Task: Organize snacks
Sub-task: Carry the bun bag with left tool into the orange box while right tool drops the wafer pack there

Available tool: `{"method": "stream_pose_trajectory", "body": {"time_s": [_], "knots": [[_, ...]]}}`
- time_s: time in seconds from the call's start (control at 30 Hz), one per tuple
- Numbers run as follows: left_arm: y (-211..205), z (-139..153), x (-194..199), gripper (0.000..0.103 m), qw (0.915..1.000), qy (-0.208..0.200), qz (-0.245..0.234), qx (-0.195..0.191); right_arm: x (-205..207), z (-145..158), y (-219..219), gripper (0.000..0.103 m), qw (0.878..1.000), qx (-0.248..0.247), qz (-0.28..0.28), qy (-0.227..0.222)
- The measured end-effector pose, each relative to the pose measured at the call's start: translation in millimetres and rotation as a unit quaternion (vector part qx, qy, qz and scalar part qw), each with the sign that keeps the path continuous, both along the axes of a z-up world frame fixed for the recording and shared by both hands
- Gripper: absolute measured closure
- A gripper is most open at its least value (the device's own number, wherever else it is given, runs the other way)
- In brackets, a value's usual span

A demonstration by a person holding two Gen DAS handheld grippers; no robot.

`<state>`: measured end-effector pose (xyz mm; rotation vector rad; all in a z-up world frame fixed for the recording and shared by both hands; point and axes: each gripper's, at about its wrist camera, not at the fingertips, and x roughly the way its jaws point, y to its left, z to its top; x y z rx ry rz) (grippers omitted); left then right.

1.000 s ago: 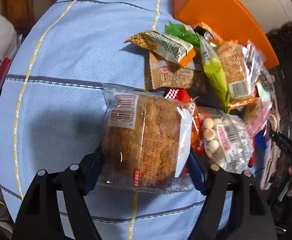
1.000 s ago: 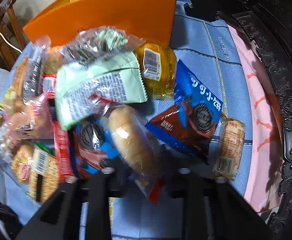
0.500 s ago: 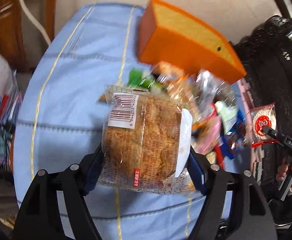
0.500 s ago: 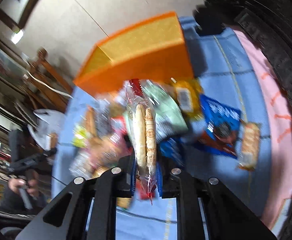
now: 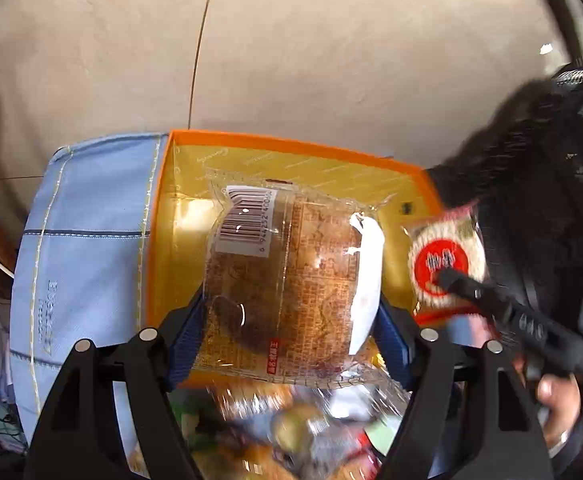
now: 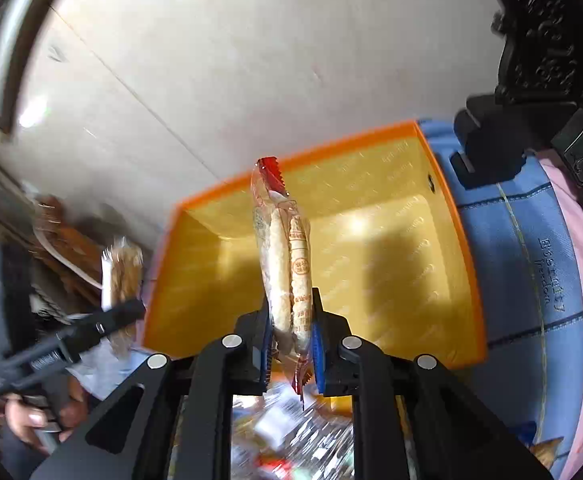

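In the left wrist view, the blue cloth (image 5: 87,248) covers the worktop at left, with the orange box (image 5: 163,240) standing on it. The left claw (image 5: 291,336) grips a clear-wrapped brown cake (image 5: 287,280) by its sides, holding it over the box's yellow inside. To the right, the right claw (image 5: 447,276) holds a round biscuit pack (image 5: 443,256) flat-on above the box's right edge, a hand (image 5: 559,412) behind it. Blurred snacks (image 5: 291,432) lie below.

In the right wrist view, the left claw (image 6: 131,308) with the cake (image 6: 123,280) is at left beside the box (image 6: 467,280). The right claw (image 6: 291,344) is clamped on the pack (image 6: 287,264), seen edge-on over the open box.
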<state>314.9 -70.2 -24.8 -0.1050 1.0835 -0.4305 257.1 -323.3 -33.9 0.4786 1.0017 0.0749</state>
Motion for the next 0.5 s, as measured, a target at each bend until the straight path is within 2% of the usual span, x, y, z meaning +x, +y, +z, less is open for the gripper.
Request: {"method": "stream_pose_trajectory", "body": {"time_s": [0.03,0.07,0.1,0.13,0.17,0.2,0.27,0.37,0.43,0.5], "knots": [[-9,-8,7,0.03,0.9997,0.003,-0.002,0.024,4,-10,3,0.082,1.0,-0.008,0.004,0.015],[-15,-15,8,0.029,0.9991,0.01,-0.004,0.041,5,-17,6,0.076,0.999,-0.027,0.0,0.031],[-19,-18,9,0.024,0.9983,0.016,-0.006,0.055,4,-20,8,0.059,0.998,-0.043,-0.003,0.035],[-20,-19,6,0.02,0.9977,0.016,-0.008,0.066,-2,-18,8,0.047,0.998,-0.056,-0.009,0.027],[-20,-17,2,0.01,0.9975,0.007,-0.009,0.07,-14,-12,5,0.042,0.998,-0.065,-0.018,0.006],[-16,-12,-6,0.008,0.9973,-0.016,-0.007,0.071,-23,-7,2,0.035,0.998,-0.064,-0.024,-0.007],[0,-11,-19,0.007,0.9972,-0.029,-0.009,0.068,-51,5,-6,0.028,0.998,-0.041,-0.04,-0.029],[30,-9,-39,0.006,0.998,-0.02,-0.002,0.06,-92,14,-18,0.017,0.997,-0.029,-0.049,-0.043],[57,-13,-55,0.006,0.9982,-0.011,0.016,0.057,-116,14,-21,0.009,0.997,-0.035,-0.055,-0.038],[78,-20,-74,0.005,0.9977,0.003,0.032,0.059,-144,8,-29,0.008,0.997,-0.039,-0.065,-0.02]]}}
